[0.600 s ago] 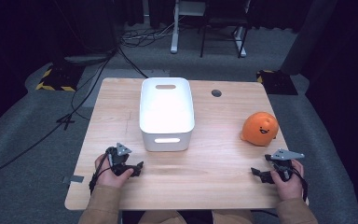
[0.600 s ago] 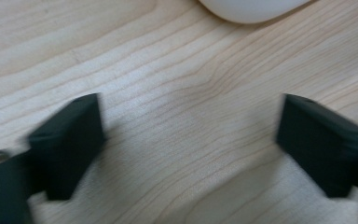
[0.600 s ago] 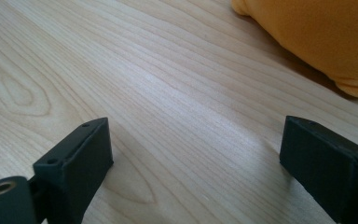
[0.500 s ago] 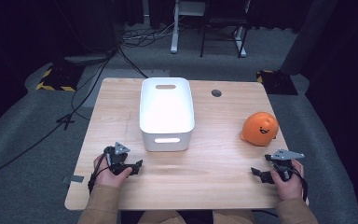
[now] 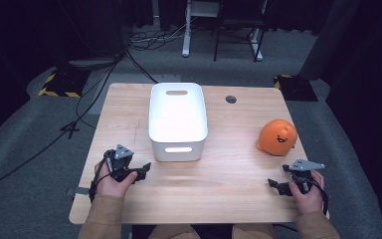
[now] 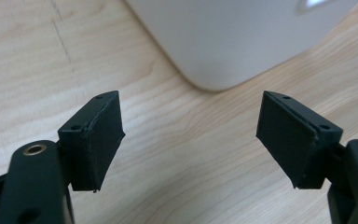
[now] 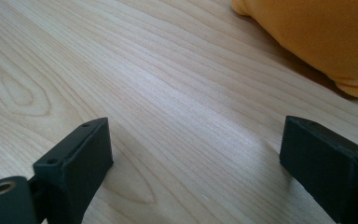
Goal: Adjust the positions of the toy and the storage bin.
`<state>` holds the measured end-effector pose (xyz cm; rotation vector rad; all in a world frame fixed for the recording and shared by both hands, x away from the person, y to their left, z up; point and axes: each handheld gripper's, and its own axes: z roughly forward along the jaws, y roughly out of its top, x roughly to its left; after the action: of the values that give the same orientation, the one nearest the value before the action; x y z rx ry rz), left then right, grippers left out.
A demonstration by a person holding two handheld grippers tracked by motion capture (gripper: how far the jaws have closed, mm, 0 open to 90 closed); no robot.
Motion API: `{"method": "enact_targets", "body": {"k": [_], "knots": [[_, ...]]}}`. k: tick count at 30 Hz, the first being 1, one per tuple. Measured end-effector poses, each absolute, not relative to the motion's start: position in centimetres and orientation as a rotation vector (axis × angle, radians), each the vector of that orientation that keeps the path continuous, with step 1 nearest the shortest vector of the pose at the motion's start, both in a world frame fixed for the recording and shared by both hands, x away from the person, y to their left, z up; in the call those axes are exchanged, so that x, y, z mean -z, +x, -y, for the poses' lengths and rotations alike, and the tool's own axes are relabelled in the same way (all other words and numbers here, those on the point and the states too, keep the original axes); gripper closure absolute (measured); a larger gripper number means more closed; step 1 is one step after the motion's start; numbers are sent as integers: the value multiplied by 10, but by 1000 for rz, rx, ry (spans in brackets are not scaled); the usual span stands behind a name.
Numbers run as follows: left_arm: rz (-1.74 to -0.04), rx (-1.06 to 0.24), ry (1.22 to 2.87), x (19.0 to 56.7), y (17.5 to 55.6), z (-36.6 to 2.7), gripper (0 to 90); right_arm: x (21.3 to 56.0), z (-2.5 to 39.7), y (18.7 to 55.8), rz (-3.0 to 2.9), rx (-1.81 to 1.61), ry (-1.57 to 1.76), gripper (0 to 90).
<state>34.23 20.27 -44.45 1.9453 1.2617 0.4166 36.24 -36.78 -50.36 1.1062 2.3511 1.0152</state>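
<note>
A white plastic bin [image 5: 177, 121] stands in the middle of the wooden table [image 5: 229, 174], empty as far as I can see. An orange plush toy [image 5: 277, 137] with a smiling face sits to its right. My left gripper [image 5: 142, 171] rests on the table near the front left, open, pointing toward the bin's near corner [image 6: 223, 46]. At the front right my right gripper [image 5: 274, 184] lies open and empty, a short way in front of the orange plush [image 7: 317, 37]. Nothing sits between either pair of jaws [image 6: 189, 135].
A round grommet hole [image 5: 231, 99] is in the table's far right part. Beyond the table the grey floor carries cables [image 5: 104, 84] and desk legs [image 5: 219, 35]. Bare wood lies between the two grippers.
My left hand has shifted slightly toward the bin. The right gripper, the bin and the plush have stayed put.
</note>
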Motion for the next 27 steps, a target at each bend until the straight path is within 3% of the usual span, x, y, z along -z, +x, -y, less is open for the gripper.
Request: {"method": "enact_targets", "body": {"k": [23, 27], "knots": [[-1136, -536, 1745, 389, 360, -193, 262, 504, 368, 362, -2350, -1015, 1109, 94], [-1132, -567, 1729, 387, 369, -191, 305, 504, 368, 362, -2349, -1015, 1110, 94]]}}
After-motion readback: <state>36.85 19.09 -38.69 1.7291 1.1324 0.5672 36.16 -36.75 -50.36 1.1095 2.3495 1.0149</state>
